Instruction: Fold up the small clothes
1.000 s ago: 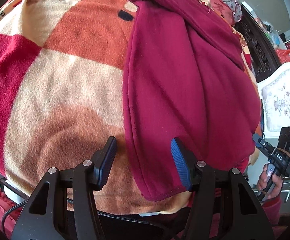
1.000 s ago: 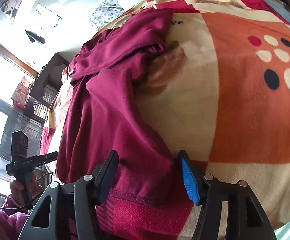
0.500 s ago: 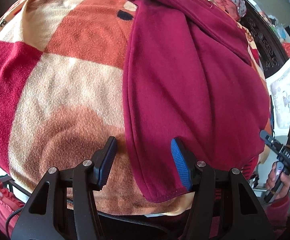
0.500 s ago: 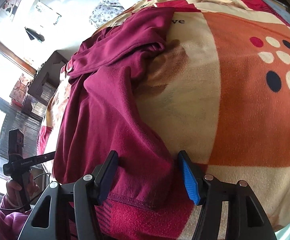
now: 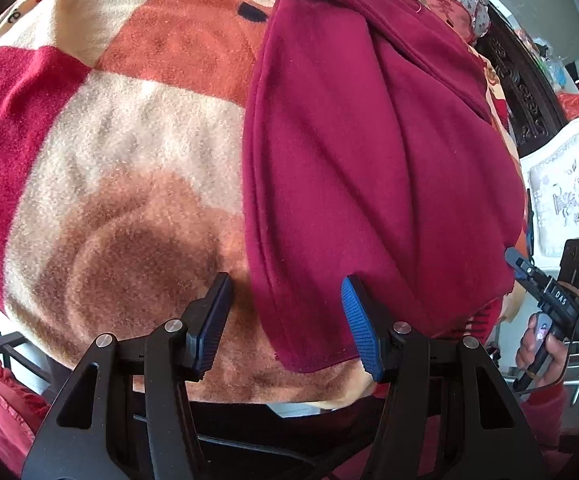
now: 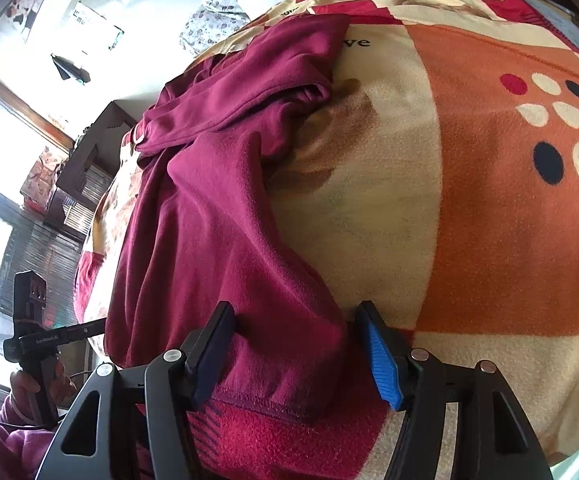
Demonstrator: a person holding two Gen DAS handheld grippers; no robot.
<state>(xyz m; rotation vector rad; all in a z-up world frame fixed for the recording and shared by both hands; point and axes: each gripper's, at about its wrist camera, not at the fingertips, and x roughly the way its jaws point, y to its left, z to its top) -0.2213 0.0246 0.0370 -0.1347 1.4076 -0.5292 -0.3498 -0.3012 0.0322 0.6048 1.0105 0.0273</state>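
Lying long and flat on a checked blanket [image 5: 121,152] on a bed: a dark red fleece garment [image 5: 361,168], its hem at the near edge, its top part bunched at the far end by a flowered pillow [image 6: 225,12].

Pointing steeply down over the near left corner of the hem: the left gripper [image 5: 285,320]; jaws standing apart, with the garment's side edge lying between them; no pad seen pressing on the cloth; right blue pad just beside the fleece.

Pointing down at a slant over the other hem corner: the right gripper [image 6: 295,346]; jaws standing apart, the stitched hem lying between them on a red patch of blanket; cloth not seen pinched.

Showing at the far right of the left wrist view: a hand [image 5: 541,350] wrapped round the right gripper's handle, beside a white padded chair [image 5: 565,196].

Showing at the lower left of the right wrist view: the other hand [image 6: 35,386] in a pink sleeve, gripping the left gripper's handle, near a bright window.
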